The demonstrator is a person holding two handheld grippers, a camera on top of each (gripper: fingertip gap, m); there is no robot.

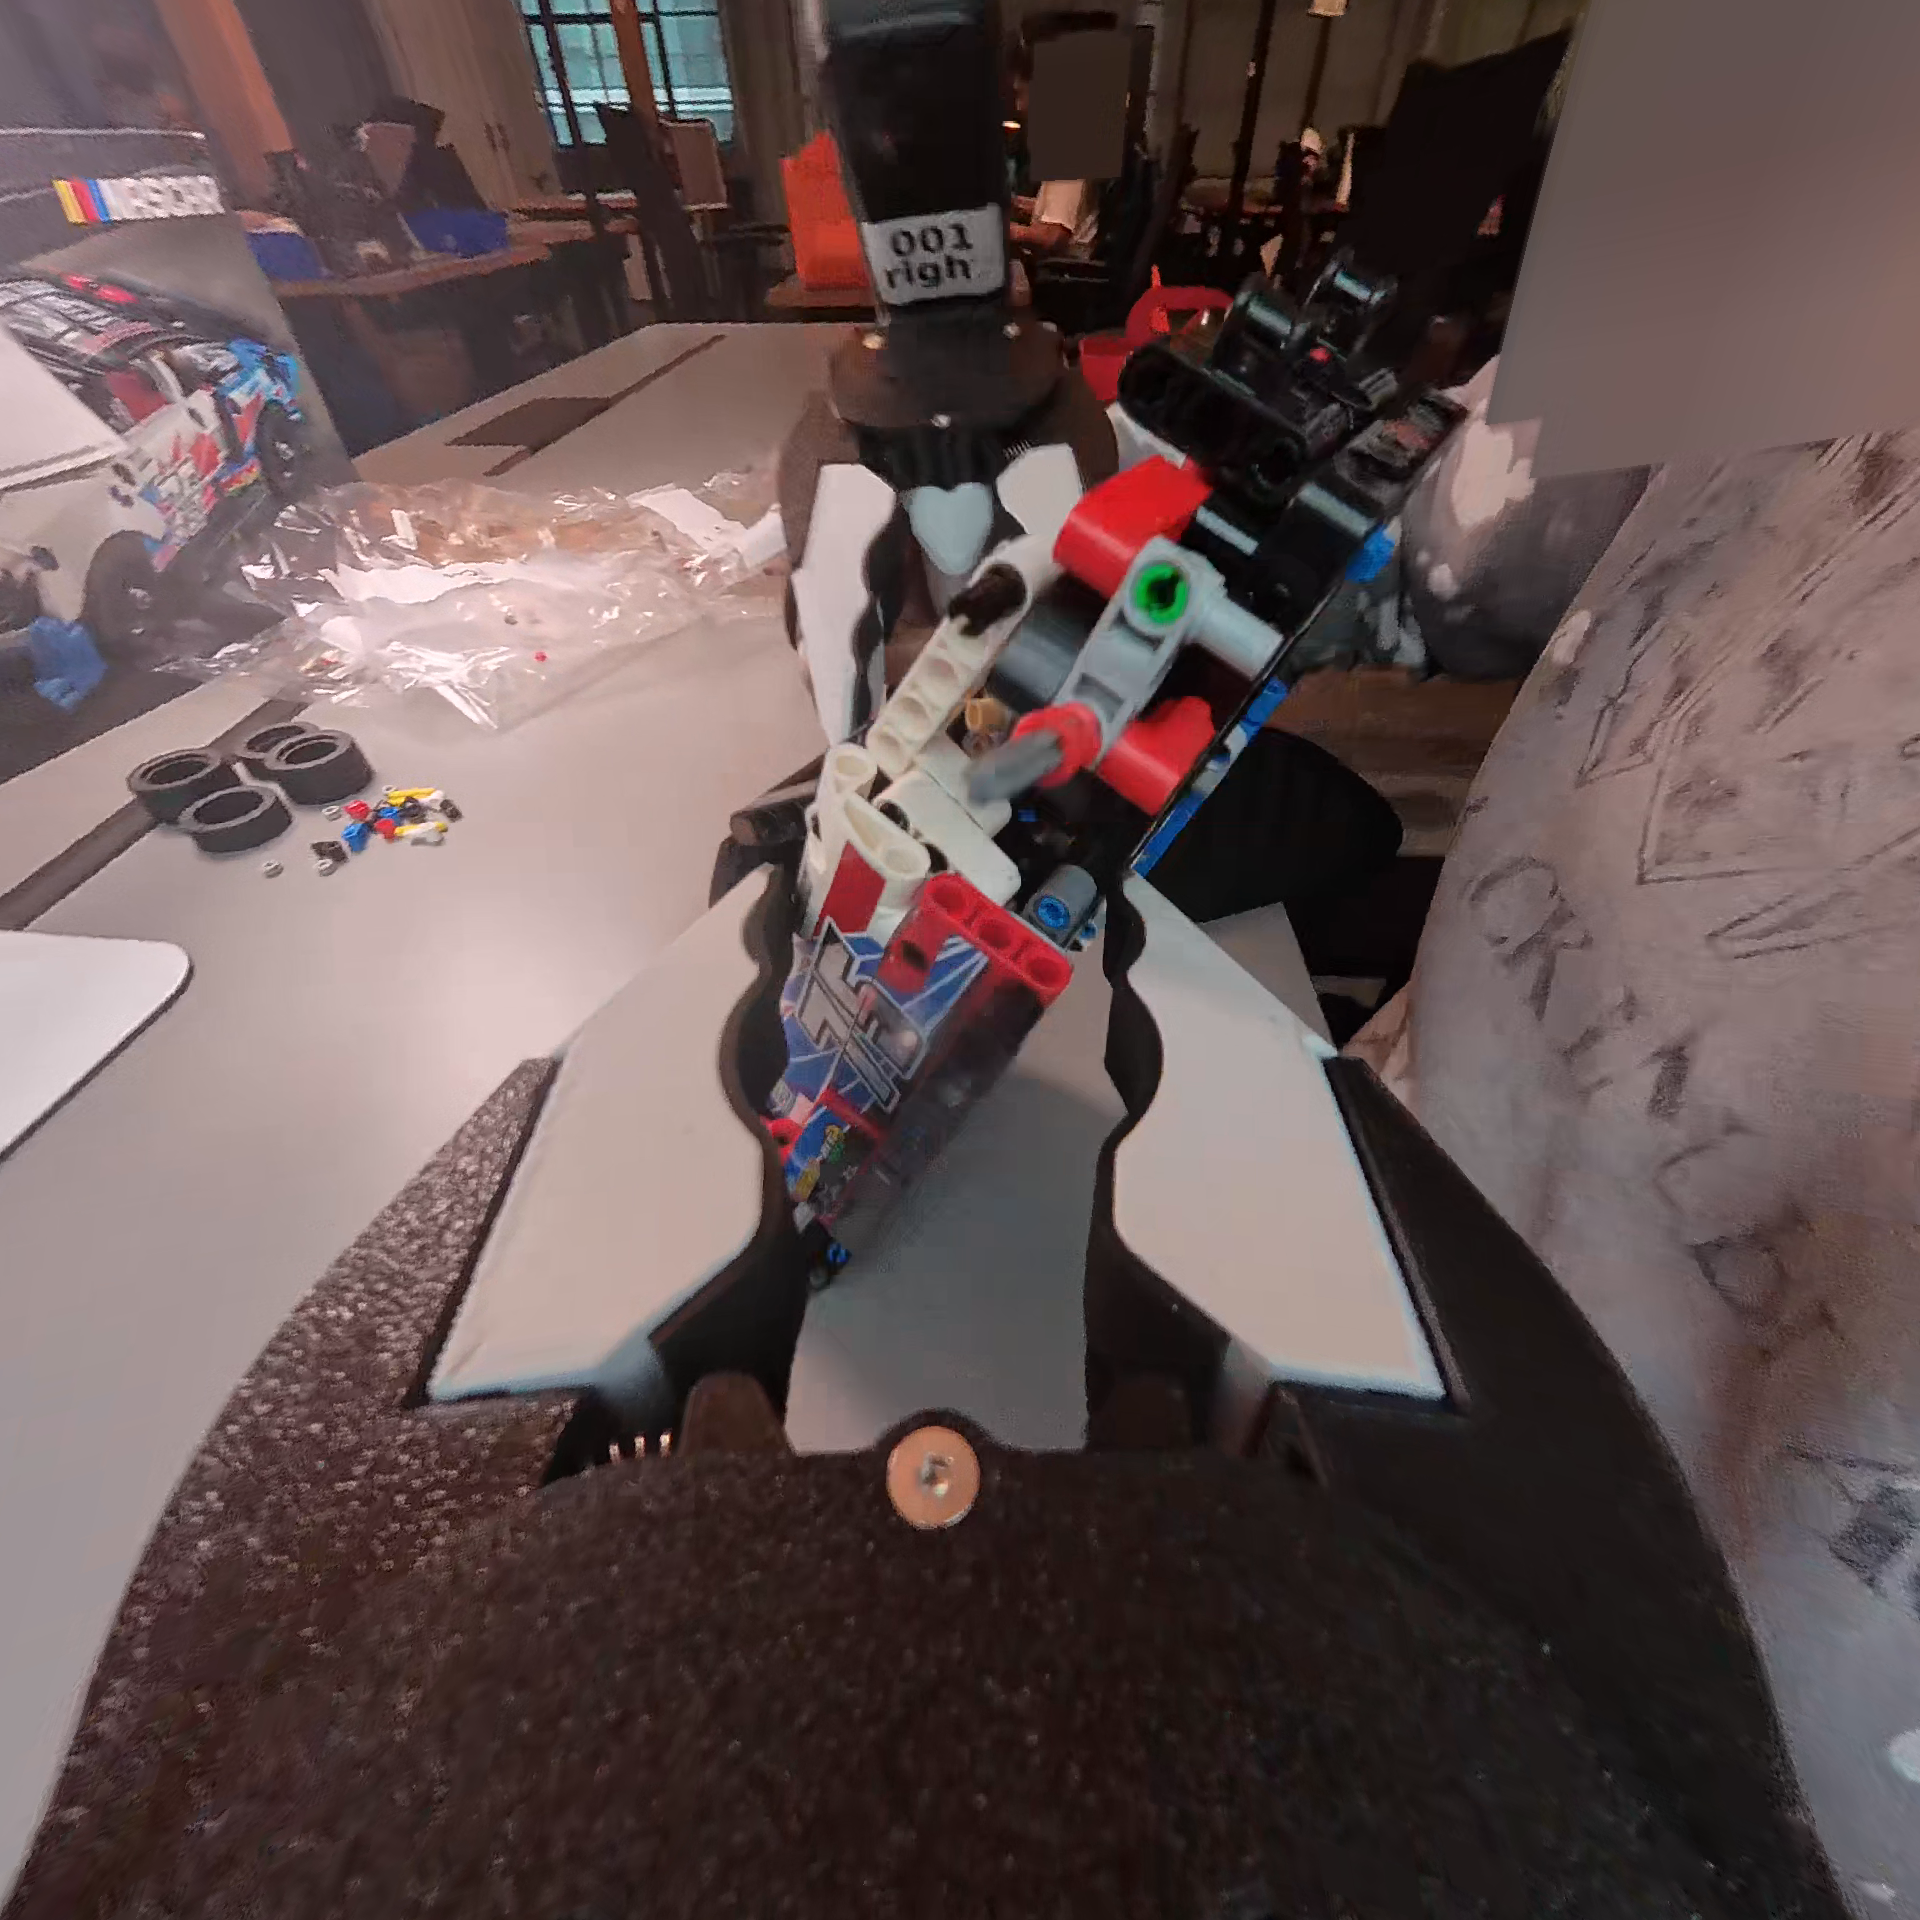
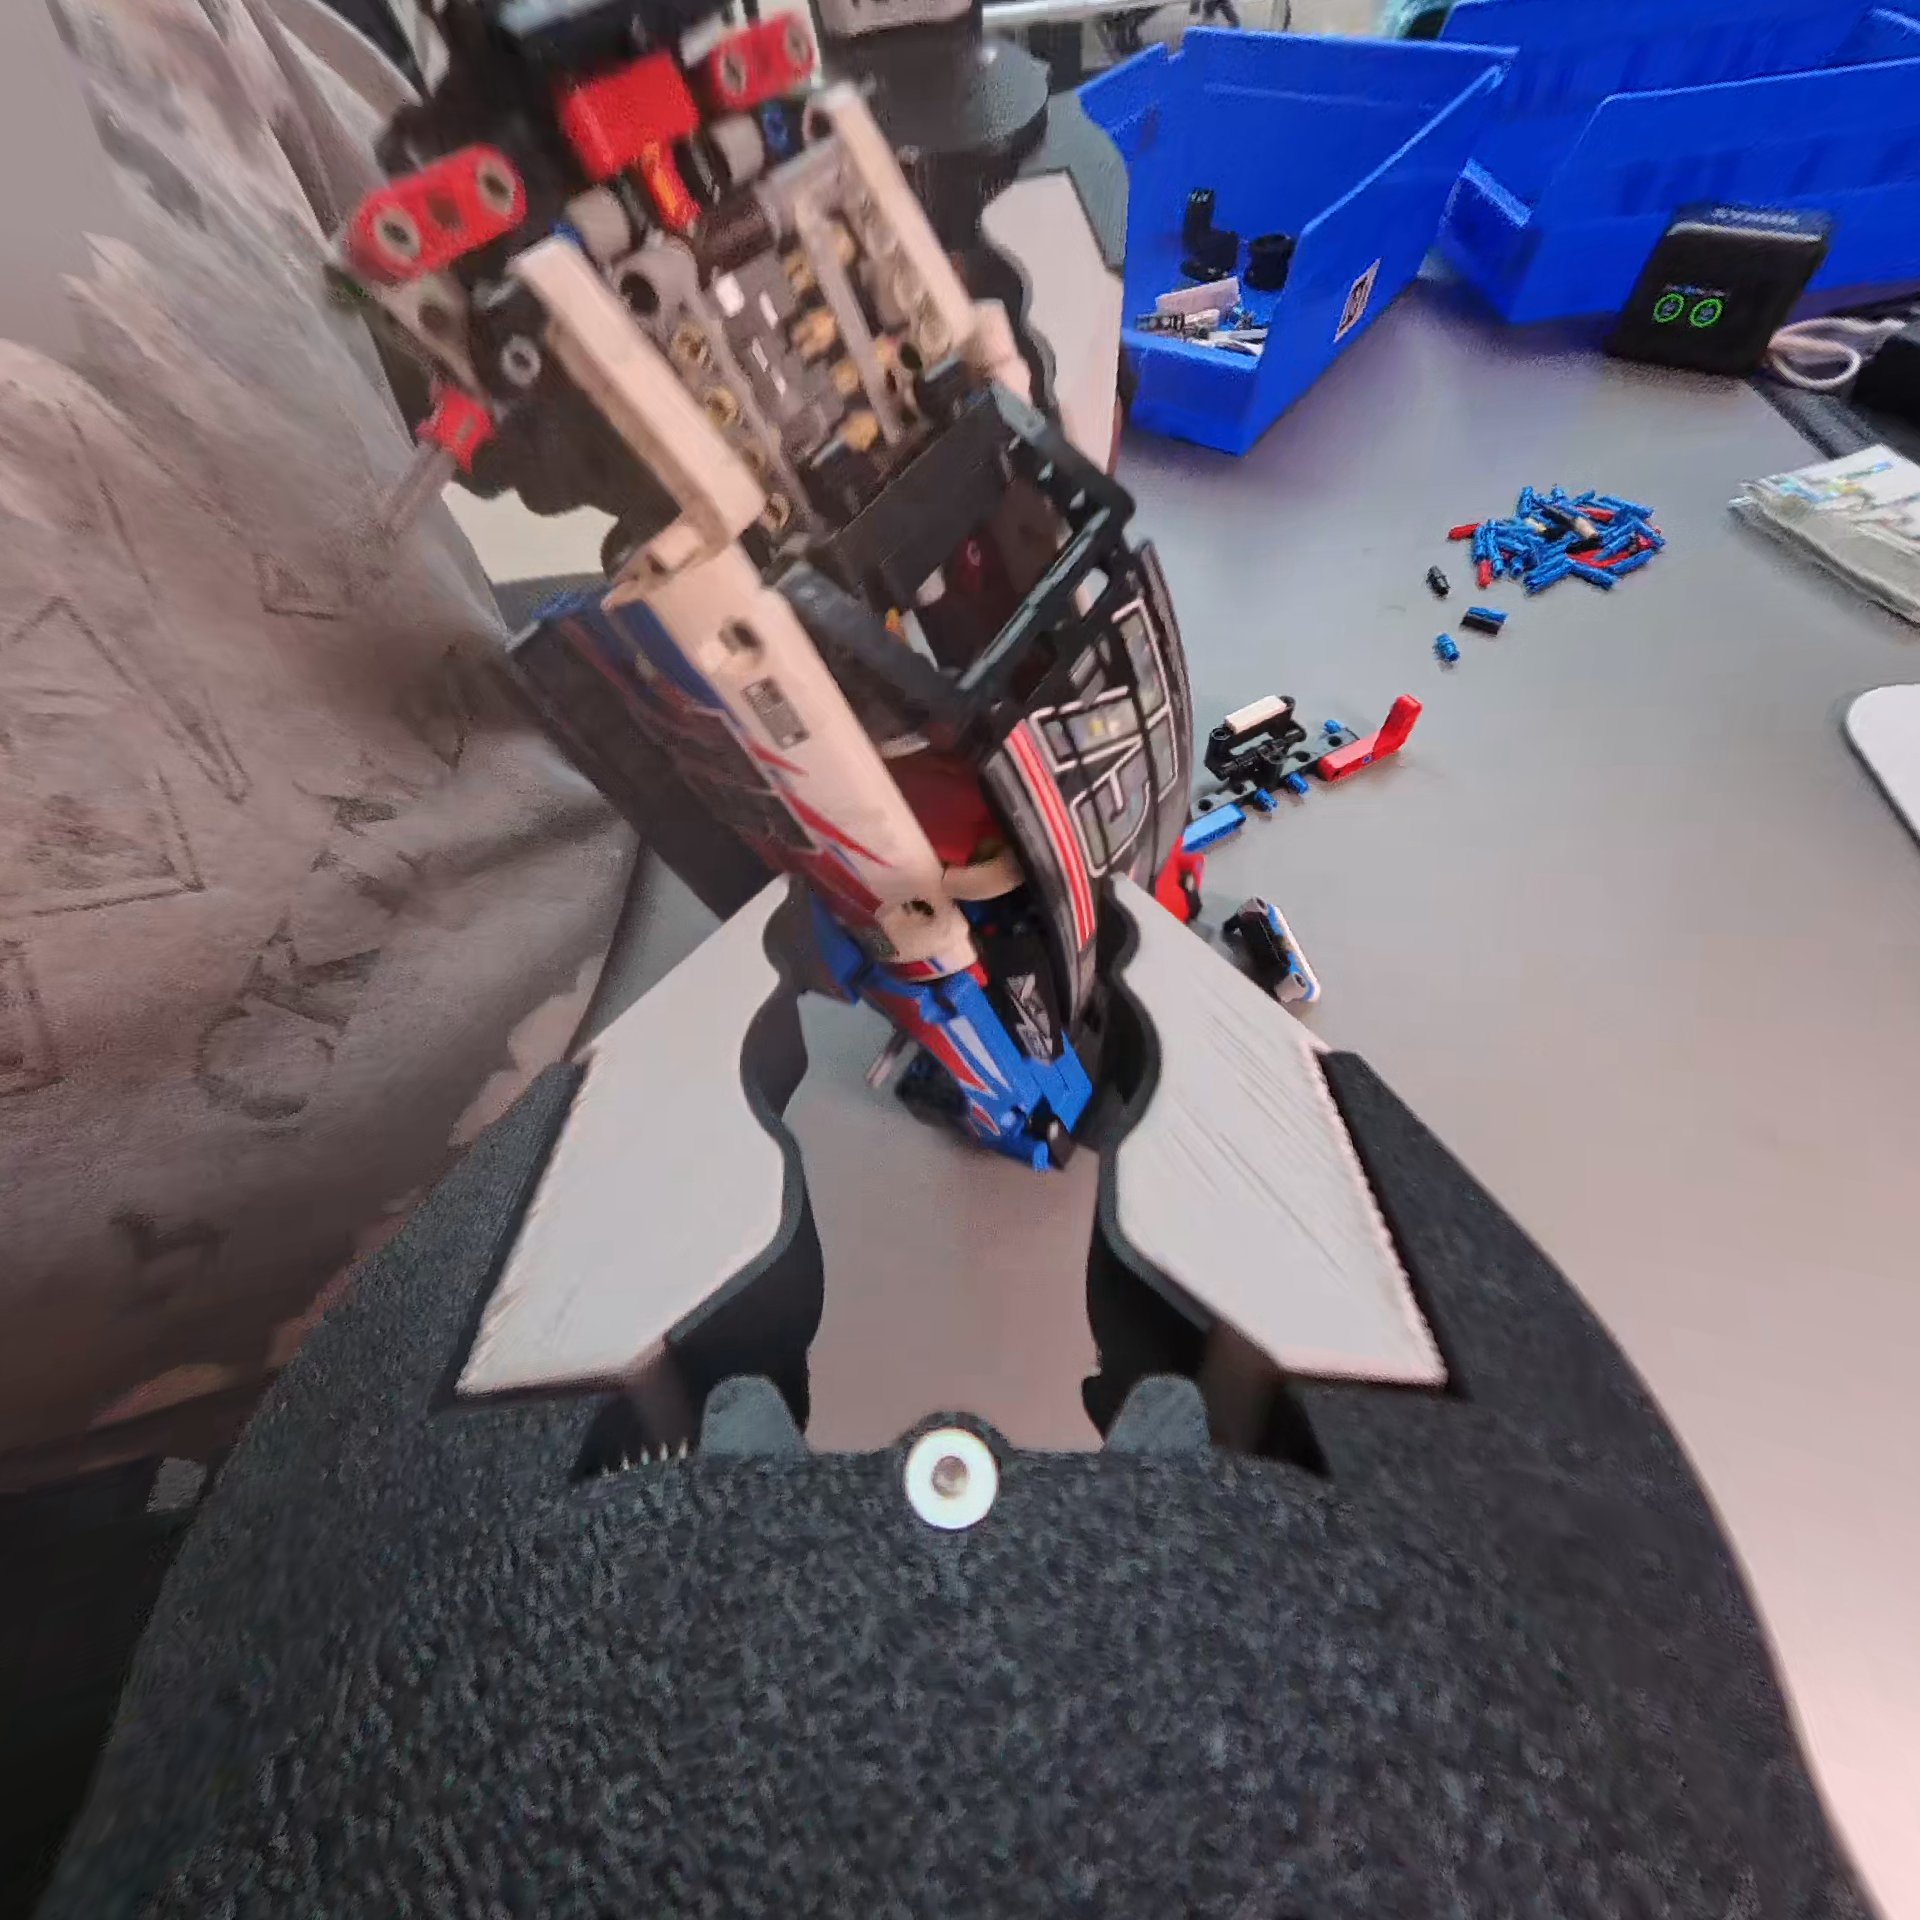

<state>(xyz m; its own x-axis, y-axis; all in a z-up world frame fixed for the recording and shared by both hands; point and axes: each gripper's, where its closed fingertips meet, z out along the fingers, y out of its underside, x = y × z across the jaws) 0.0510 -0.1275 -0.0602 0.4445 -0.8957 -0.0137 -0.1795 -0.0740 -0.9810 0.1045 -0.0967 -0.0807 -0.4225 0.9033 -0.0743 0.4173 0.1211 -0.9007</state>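
A partly built brick race car (image 1: 883, 1029), white, red, blue and black with stickers, is held tilted above the grey table (image 1: 468, 1039) between both grippers. My left gripper (image 1: 935, 935) is shut on its near end, one finger on each side. My right gripper (image 2: 951, 935) is shut on the opposite end of the car (image 2: 790, 644). The right gripper also shows in the left wrist view (image 1: 940, 520), facing me from the far side. A grey axle with a red bush (image 1: 1029, 753) sticks out of the car's side.
Several black tyres (image 1: 249, 779) and a small pile of parts (image 1: 390, 821) lie left, beyond them plastic bags (image 1: 499, 582) and the set's box (image 1: 135, 416). Blue bins (image 2: 1299, 229), a pile of blue pins (image 2: 1558, 540), loose sub-assemblies (image 2: 1299, 758) and a booklet (image 2: 1839, 530) lie right. A person's grey patterned garment (image 1: 1662, 1039) is close. Some 8 centimetres of space lies between my two pairs of fingers.
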